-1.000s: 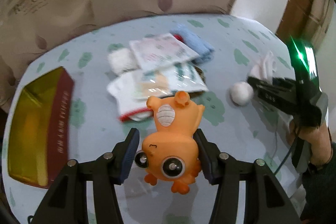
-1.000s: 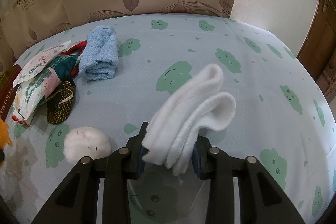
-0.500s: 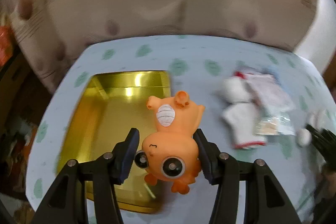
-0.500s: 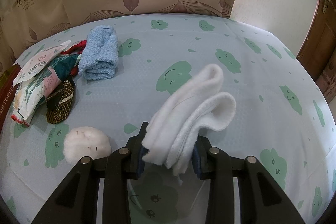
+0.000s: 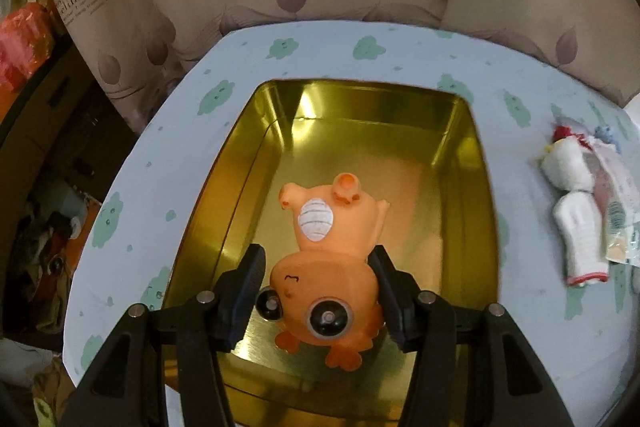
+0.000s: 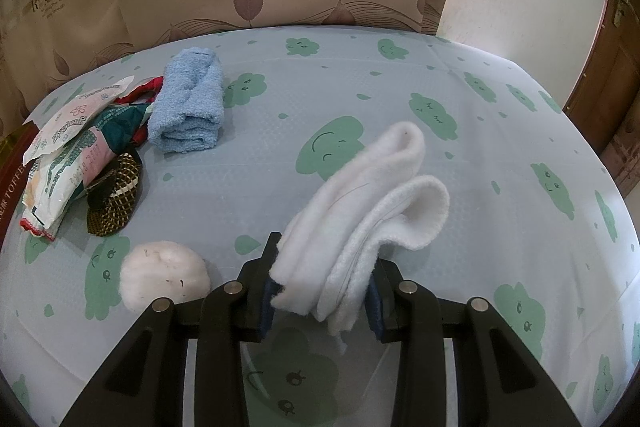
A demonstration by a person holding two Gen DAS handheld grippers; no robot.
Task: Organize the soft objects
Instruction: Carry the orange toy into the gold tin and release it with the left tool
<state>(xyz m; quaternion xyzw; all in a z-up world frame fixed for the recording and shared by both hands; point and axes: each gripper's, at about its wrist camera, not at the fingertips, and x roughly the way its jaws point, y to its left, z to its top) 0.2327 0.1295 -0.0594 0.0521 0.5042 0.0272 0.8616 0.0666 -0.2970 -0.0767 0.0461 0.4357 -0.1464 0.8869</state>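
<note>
Two full grips: my left gripper [image 5: 320, 291] pinches the orange toy [image 5: 330, 263] over the gold tin [image 5: 476, 163] ahead, so I'd lower before opening, while my right gripper [image 6: 320, 295] clamps the white cloth [image 6: 368, 211].

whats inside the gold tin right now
Only bare gold floor shows inside the gold tin. The orange toy, clamped in the left gripper, hangs over it and hides the floor beneath.
</note>
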